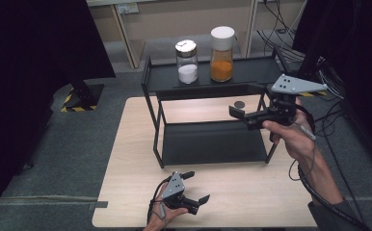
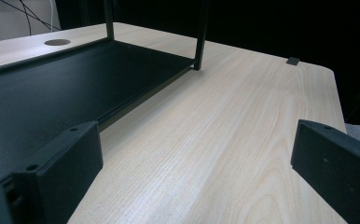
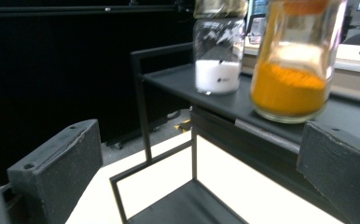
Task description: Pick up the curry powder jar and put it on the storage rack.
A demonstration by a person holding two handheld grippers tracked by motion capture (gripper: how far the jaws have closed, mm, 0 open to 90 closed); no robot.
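Two jars stand on the top tier of a black shelf rack (image 1: 208, 79) at the far side of a light wooden table (image 1: 126, 159). The jar with orange powder (image 1: 221, 48) has a white lid and stands on the right; the jar with white powder (image 1: 187, 61) has a shiny lid and stands just to its left, the two near each other but apart. Both are upright, each filled to under half its height.

Right gripper (image 1: 244, 117): held in the person's right hand at the right end of the rack, raised above the table at about the level of the top tier, jaws spread wide and grasping nothing. In the right gripper view the orange jar (image 3: 295, 60) looms close beyond the jaws (blurred at this range), with the white jar (image 3: 218, 56) farther off to its left; the gripper is near the orange jar but not touching it.

Left gripper (image 1: 197, 187): held in the left hand low over the near edge of the table, well apart from the rack's top tier and both jars, jaws released and empty. The left gripper view looks across bare tabletop (image 2: 225, 140), with the rack's lower tier (image 2: 52, 88) at the left and a round hole (image 2: 57, 42) in the table beyond it.
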